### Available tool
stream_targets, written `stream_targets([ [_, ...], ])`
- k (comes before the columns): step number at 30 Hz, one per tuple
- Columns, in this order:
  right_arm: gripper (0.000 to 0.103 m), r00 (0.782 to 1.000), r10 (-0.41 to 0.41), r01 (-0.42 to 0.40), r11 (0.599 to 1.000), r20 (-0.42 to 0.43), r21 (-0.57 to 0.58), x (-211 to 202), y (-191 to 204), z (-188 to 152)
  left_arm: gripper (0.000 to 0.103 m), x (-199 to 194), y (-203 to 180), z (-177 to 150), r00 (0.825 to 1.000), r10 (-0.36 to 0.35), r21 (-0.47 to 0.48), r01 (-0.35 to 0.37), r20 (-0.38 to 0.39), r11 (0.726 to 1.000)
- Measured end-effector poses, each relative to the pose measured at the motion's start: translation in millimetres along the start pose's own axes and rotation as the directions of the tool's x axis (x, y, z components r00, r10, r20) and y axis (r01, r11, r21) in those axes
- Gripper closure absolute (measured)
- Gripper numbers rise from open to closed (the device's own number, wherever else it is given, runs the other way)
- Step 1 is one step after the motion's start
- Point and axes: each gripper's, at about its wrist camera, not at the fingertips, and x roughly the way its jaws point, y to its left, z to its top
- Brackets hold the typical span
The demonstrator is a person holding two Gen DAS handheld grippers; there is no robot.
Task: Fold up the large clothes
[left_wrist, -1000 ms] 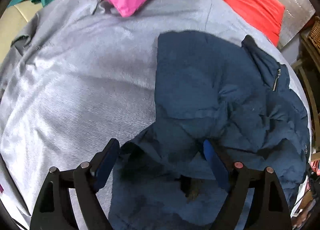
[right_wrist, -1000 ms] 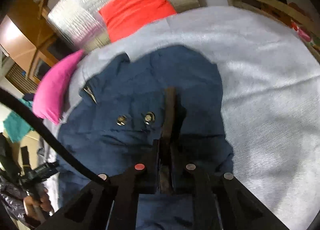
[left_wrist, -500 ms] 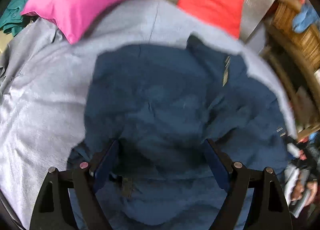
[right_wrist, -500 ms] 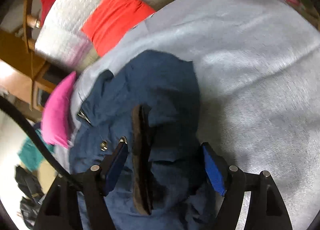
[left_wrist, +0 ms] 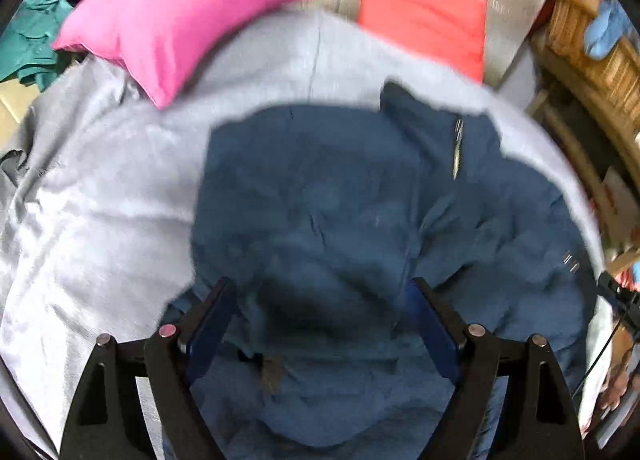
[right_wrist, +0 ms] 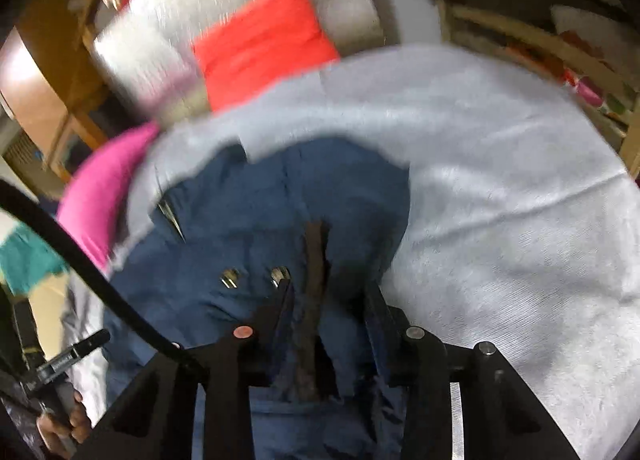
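Note:
A navy blue jacket [left_wrist: 340, 199] lies crumpled on a grey bed cover [left_wrist: 100, 199], its zipper [left_wrist: 456, 151] toward the far right. My left gripper [left_wrist: 322, 300] hovers open and wide over the jacket's near part, with nothing pinched. In the right wrist view the jacket [right_wrist: 260, 219] shows two metal snaps [right_wrist: 230, 278] and a brown strip [right_wrist: 316, 260] along a raised fold. My right gripper [right_wrist: 330, 296] straddles that fold. Its jaws are closing, with the strip and blue fabric between them and a gap still on each side.
A pink pillow [left_wrist: 172, 19] and a red cushion [left_wrist: 424, 15] lie at the head of the bed against a silvery backrest. Teal clothes [left_wrist: 28, 39] lie off the left edge, and wicker shelving [left_wrist: 580, 39] stands at the right. A person's hand [right_wrist: 60, 420] shows at the lower left.
The right gripper let go of the brown strip, opened wide, then narrowed around the fold again. The left gripper stayed open, lifted and swung until the jacket sat centred in its view.

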Motion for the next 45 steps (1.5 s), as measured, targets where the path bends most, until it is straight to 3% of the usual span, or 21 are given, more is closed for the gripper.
stream_targets([
  [2, 0.064, 0.995, 0.045, -0.044, 0.999, 0.093, -0.009, -19.2, 4.6, 1.0, 0.016, -6.5, 12.2, 3.7, 1.000, 0.004, -0.044, -0.003, 0.018, 0.999],
  [4, 0.064, 0.988, 0.119, -0.115, 0.992, 0.100, -0.045, -22.6, 15.3, -0.5, 0.016, -3.3, 19.3, 2.9, 1.000, 0.014, -0.068, -0.013, 0.010, 0.998],
  [7, 0.065, 0.978, 0.205, -0.202, 0.974, 0.020, -0.103, -14.5, 35.2, -10.4, 0.016, 9.7, 19.3, -2.5, 0.999, 0.020, -0.072, -0.022, -0.039, 0.997],
  [9, 0.067, 0.969, 0.241, -0.246, 0.961, -0.050, -0.127, 0.3, 49.3, -17.7, 0.016, 14.8, 6.7, -6.8, 0.998, 0.020, -0.023, -0.021, -0.054, 1.000],
  [11, 0.067, 0.964, 0.242, -0.255, 0.959, -0.106, -0.127, 13.4, 55.3, -22.6, 0.016, 21.5, -5.3, -9.9, 0.996, 0.068, 0.047, -0.065, -0.063, 0.997],
  [14, 0.070, 0.952, 0.180, -0.213, 0.971, -0.249, -0.113, 48.3, 53.5, -29.2, 0.016, 32.4, -16.7, -18.1, 0.987, 0.135, 0.118, -0.125, -0.088, 0.985],
  [17, 0.073, 0.939, 0.183, -0.219, 0.971, -0.289, -0.094, 54.9, 44.7, -27.7, 0.016, 34.3, -20.3, -19.2, 0.982, 0.156, 0.146, -0.140, -0.104, 0.979],
  [20, 0.072, 0.939, 0.221, -0.243, 0.968, -0.263, -0.055, 43.4, 34.1, -15.2, 0.016, 23.8, -22.3, -13.1, 0.992, 0.109, 0.119, -0.101, -0.066, 0.988],
  [23, 0.068, 0.962, 0.237, -0.239, 0.971, -0.137, -0.003, 22.6, 13.7, 5.3, 0.016, 10.8, -23.1, -5.7, 0.999, 0.027, 0.094, -0.025, -0.020, 0.995],
  [25, 0.052, 0.973, 0.225, -0.222, 0.974, -0.057, 0.051, 14.2, -3.1, 17.9, 0.016, 8.0, -29.2, -1.9, 1.000, 0.009, 0.098, -0.009, 0.000, 0.995],
  [26, 0.034, 0.982, 0.188, -0.187, 0.978, -0.003, 0.094, 11.6, -17.8, 27.1, 0.016, 8.7, -32.8, 0.2, 1.000, 0.009, 0.102, -0.009, 0.003, 0.995],
  [27, 0.028, 0.986, 0.164, -0.166, 0.979, 0.026, 0.115, 11.8, -23.9, 32.6, 0.016, 11.2, -34.8, 1.4, 1.000, 0.010, 0.105, -0.010, 0.001, 0.994],
  [29, 0.028, 0.989, 0.138, -0.143, 0.977, 0.044, 0.161, 18.8, -41.7, 43.4, 0.016, 21.1, -40.0, 2.0, 1.000, 0.012, 0.110, -0.010, -0.019, 0.994],
  [34, 0.028, 0.984, 0.174, -0.157, 0.951, -0.038, 0.267, 59.8, -67.5, 48.6, 0.016, 41.9, -56.2, -0.1, 0.996, 0.060, 0.168, -0.047, -0.068, 0.985],
  [38, 0.028, 0.978, 0.185, -0.159, 0.959, -0.092, 0.236, 85.3, -47.8, 45.1, 0.016, 43.2, -56.7, 5.6, 0.996, 0.049, 0.170, -0.036, -0.071, 0.985],
  [40, 0.039, 0.979, 0.175, -0.156, 0.972, -0.102, 0.175, 87.7, -32.4, 43.1, 0.016, 30.2, -50.9, 13.9, 0.999, 0.036, 0.146, -0.032, -0.024, 0.989],
  [41, 0.057, 0.981, 0.167, -0.153, 0.979, -0.102, 0.135, 85.2, -23.3, 42.2, 0.016, 21.6, -47.0, 19.8, 0.999, 0.043, 0.139, -0.044, 0.014, 0.989],
  [44, 0.063, 0.996, 0.067, -0.066, 0.998, -0.057, 0.015, 77.4, -3.8, 35.3, 0.016, 5.0, -25.7, 32.3, 0.989, 0.109, 0.086, -0.117, 0.095, 0.989],
  [45, 0.063, 0.998, 0.030, -0.031, 0.999, -0.048, -0.013, 76.3, -2.4, 31.7, 0.016, 6.7, -18.5, 34.5, 0.987, 0.133, 0.064, -0.139, 0.090, 0.988],
])
